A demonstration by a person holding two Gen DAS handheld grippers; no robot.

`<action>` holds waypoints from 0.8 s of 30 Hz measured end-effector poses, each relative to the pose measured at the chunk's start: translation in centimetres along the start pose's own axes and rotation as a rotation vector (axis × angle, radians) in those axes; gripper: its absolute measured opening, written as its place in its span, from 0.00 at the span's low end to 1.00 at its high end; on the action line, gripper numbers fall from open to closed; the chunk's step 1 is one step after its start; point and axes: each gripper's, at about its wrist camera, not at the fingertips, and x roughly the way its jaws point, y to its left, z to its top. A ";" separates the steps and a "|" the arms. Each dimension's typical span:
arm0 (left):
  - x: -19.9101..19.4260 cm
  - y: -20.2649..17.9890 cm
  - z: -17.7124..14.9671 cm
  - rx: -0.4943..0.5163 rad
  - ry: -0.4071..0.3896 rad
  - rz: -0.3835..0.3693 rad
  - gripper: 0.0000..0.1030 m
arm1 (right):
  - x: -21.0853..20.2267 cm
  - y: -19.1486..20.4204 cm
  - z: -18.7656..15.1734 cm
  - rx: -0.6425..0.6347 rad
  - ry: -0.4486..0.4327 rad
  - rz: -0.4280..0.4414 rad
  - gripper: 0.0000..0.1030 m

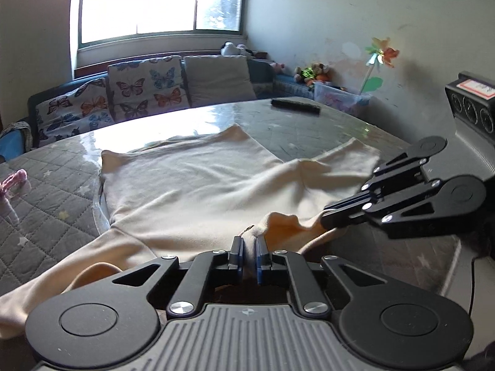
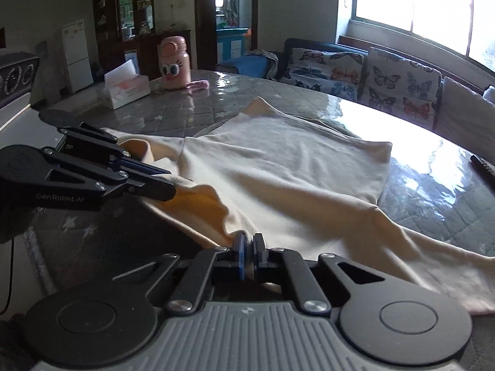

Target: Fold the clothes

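A cream long-sleeved garment (image 1: 201, 179) lies spread on the quilted, glossy table (image 1: 46, 201), its body toward the far side and a sleeve trailing off at the near left. In the left wrist view my left gripper (image 1: 249, 247) is shut on a raised fold of the garment's near edge. To the right of it my right gripper (image 1: 324, 219) pinches the same edge. The right wrist view shows the garment (image 2: 278, 160) with my right gripper (image 2: 247, 242) shut on its near hem. There my left gripper (image 2: 170, 190) holds the lifted edge at the left.
A black remote (image 1: 295, 106) lies at the table's far side. A pink bottle (image 2: 173, 63) and a tissue box (image 2: 126, 88) stand on a far part of the table. A small pink item (image 1: 12, 182) lies at the left. Behind the table is a sofa with butterfly cushions (image 1: 123, 92).
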 end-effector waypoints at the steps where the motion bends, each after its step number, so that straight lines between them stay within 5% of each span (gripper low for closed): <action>1: 0.0 -0.1 -0.3 0.007 0.012 -0.013 0.08 | -0.3 0.3 -0.3 -0.009 0.009 0.006 0.04; 6: 0.4 -0.2 -1.2 0.027 0.074 -0.039 0.12 | 0.2 1.3 -1.6 -0.035 0.100 0.071 0.07; 11: -1.2 0.3 -0.1 0.056 0.029 -0.042 0.12 | -1.1 0.9 -0.3 -0.044 0.077 0.139 0.19; 18: 0.9 4.1 2.9 -0.087 -0.028 0.077 0.13 | -0.1 -1.3 2.2 0.030 -0.027 0.065 0.24; 24: 5.9 7.1 3.6 -0.189 0.024 0.175 0.13 | 4.1 -1.3 1.7 0.043 0.010 0.067 0.25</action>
